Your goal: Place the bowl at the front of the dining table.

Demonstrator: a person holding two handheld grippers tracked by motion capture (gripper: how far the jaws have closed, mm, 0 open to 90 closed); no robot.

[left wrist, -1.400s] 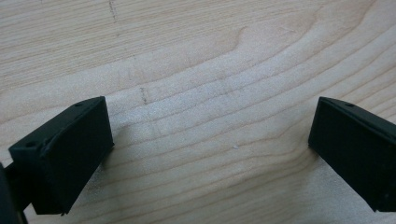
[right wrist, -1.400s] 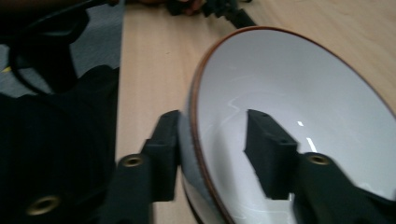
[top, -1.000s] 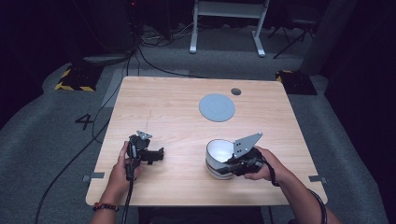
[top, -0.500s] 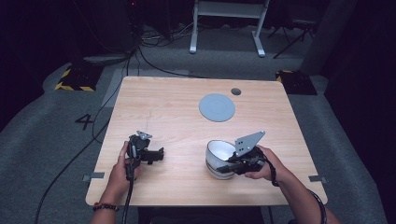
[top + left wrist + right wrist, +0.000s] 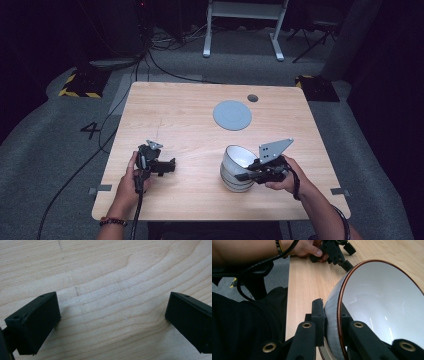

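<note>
— How was the scene lit?
— The wooden table was lit evenly from overhead, while the surrounding floor was left in near darkness.
— Was any glare recorded?
— Faint streaks were caught inside the bowl; soft shadows were cast beneath the left gripper's jaws.
— And sharpness?
— Close foreground parts were rendered slightly soft in both gripper views.
</note>
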